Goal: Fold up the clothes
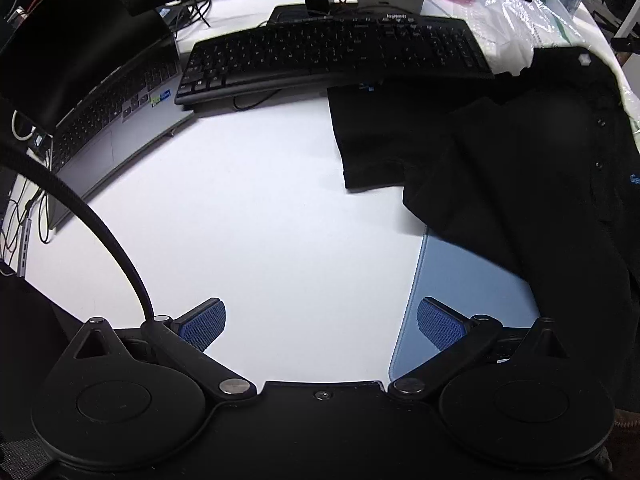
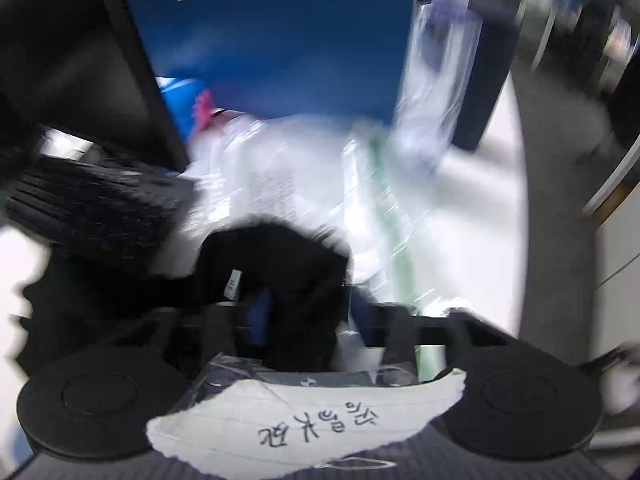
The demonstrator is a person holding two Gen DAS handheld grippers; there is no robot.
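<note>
The left gripper (image 1: 320, 326) hovers over a white surface (image 1: 256, 208), its blue-padded fingers (image 1: 204, 326) spread wide and empty. A black shirt (image 1: 520, 168) lies crumpled on the right, running out of frame; a black keyboard (image 1: 332, 56) sits at the far side. The right wrist view is heavily blurred: black cloth (image 2: 280, 280) bunches at the right gripper (image 2: 304, 328), whose fingers and grip cannot be made out.
</note>
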